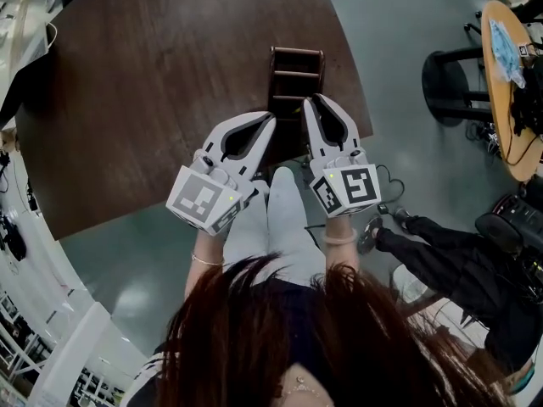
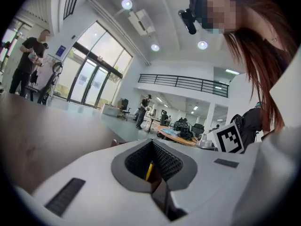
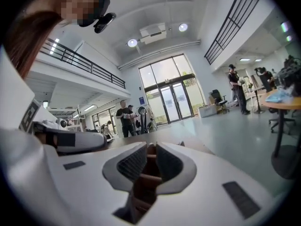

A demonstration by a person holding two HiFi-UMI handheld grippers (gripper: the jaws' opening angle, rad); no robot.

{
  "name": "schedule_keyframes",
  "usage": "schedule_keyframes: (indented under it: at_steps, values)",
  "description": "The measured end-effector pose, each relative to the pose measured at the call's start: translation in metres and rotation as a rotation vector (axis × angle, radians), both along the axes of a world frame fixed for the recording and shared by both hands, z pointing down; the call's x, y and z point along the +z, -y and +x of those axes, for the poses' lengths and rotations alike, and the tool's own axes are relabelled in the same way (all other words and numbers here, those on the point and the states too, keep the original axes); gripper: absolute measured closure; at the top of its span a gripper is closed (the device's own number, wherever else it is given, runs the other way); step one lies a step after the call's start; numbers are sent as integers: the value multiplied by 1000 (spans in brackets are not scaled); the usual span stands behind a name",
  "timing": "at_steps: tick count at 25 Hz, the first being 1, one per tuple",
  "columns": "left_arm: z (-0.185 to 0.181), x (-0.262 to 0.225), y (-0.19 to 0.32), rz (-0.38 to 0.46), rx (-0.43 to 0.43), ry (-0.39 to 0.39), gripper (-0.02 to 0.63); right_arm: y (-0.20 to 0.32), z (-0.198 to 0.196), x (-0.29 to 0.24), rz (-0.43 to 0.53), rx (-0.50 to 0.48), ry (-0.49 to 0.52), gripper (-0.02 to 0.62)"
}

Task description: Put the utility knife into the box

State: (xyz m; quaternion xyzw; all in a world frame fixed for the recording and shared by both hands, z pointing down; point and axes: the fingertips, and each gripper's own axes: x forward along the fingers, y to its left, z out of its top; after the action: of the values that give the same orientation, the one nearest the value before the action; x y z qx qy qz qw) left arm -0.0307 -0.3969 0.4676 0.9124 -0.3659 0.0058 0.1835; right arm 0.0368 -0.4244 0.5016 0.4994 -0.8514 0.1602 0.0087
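Note:
A dark wooden box with open compartments stands near the front edge of the brown round table. My left gripper is shut, its tip at the box's near left corner. My right gripper is shut too, its tip over the box's near end, which it hides. In the left gripper view a thin yellow sliver, likely the utility knife, shows through the hollow behind the closed tips. I cannot tell where it lies. In the right gripper view, brown box wood shows through the slit of the jaws.
Both grippers hover over my lap at the table's edge. A black stool and a second round table stand at the right. A seated person's legs are close on my right. Other people stand far off.

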Motion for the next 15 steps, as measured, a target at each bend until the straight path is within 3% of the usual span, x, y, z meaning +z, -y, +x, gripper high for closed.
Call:
schedule_keyframes:
  at_steps: [5,15]
  values:
    - [7,-37,-5,60,2,0,612,-3,16,-55,83,16,19,548]
    - [15,-122,-13,215,5,21,612,-26,21,-180,234,-45,33,575]
